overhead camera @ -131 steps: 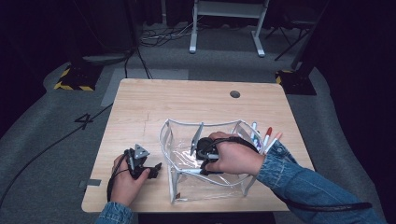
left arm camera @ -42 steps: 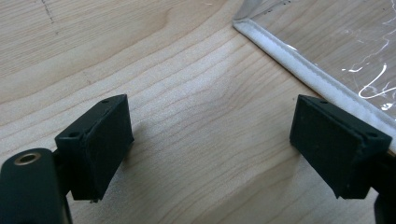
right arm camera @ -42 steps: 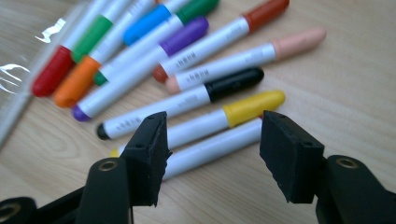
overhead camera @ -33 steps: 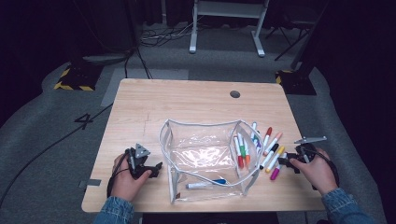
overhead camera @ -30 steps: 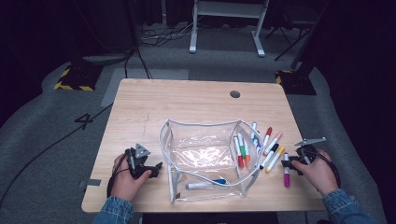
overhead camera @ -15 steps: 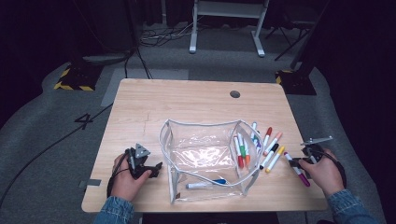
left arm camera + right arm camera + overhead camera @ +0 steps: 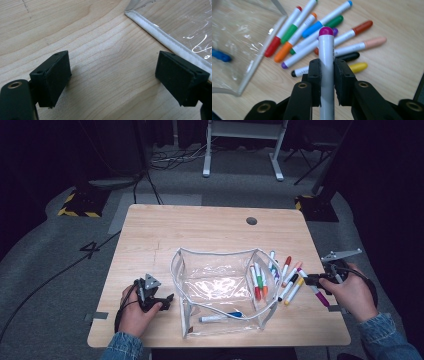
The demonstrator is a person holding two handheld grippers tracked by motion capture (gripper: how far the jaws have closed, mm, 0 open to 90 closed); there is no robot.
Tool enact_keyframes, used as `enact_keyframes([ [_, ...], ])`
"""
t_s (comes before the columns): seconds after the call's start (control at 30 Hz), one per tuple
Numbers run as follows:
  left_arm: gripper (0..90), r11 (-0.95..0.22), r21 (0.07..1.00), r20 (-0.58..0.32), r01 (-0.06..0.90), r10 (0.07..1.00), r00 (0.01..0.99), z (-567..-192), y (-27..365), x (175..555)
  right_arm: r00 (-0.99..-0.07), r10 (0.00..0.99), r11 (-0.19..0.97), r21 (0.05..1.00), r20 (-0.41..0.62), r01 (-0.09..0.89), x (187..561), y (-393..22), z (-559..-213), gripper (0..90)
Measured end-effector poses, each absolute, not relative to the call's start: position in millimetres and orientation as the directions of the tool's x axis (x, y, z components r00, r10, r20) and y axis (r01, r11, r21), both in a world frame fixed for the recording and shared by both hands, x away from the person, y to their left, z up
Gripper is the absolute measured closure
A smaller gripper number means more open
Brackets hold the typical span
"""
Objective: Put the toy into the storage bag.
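Left gripper [image 7: 167, 300] rests on the wooden table [image 7: 200, 230], jaws wide apart and empty, just beside the clear pouch [image 7: 220, 292] with its white edging. Right of the pouch lies a cluster of markers [image 7: 322, 37]. Farthest right, the right gripper [image 7: 327, 72] is clamped on a white marker with a magenta cap [image 7: 326, 62], which runs between the jaws, raised off the tabletop.

Marker [image 7: 317, 292] in right tool [image 7: 311, 280]
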State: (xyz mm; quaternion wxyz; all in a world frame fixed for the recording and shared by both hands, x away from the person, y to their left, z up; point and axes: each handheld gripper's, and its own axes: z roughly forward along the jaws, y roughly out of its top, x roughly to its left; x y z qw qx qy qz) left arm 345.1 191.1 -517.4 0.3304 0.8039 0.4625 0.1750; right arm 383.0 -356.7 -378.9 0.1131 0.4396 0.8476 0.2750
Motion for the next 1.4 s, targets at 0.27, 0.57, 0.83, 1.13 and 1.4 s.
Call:
enact_keyframes([
  [0.27,13.5,-0.353,0.693,-0.027,0.629,0.859,0.511,-517.5,191.5,344.2,-0.672,0.739,0.513,0.607,0.046,0.607,381.9,-324.6,-338.0,77.0],
  [0.57,13.3,-0.358,0.69,-0.024,0.629,0.857,0.515,-517.2,191.5,345.0,-0.768,0.64,0.582,0.633,0.031,0.511,375.0,-279.5,-298.0,77.0],
  [0.83,12.9,-0.36,0.69,-0.026,0.628,0.854,0.519,-517.2,190.2,348.0,-0.822,0.569,0.629,0.636,0.015,0.447,369.4,-246.6,-279.6,77.0],
  [1.13,12.7,-0.357,0.692,-0.026,0.628,0.857,0.515,-517.4,189.2,349.0,-0.885,0.466,0.693,0.619,0.007,0.369,365.6,-199.7,-272.3,77.0],
  [1.4,12.7,-0.356,0.692,-0.026,0.628,0.857,0.515,-517.4,189.2,349.0,-0.921,0.39,0.734,0.607,-0.007,0.305,362.1,-163.0,-269.2,77.0],
])
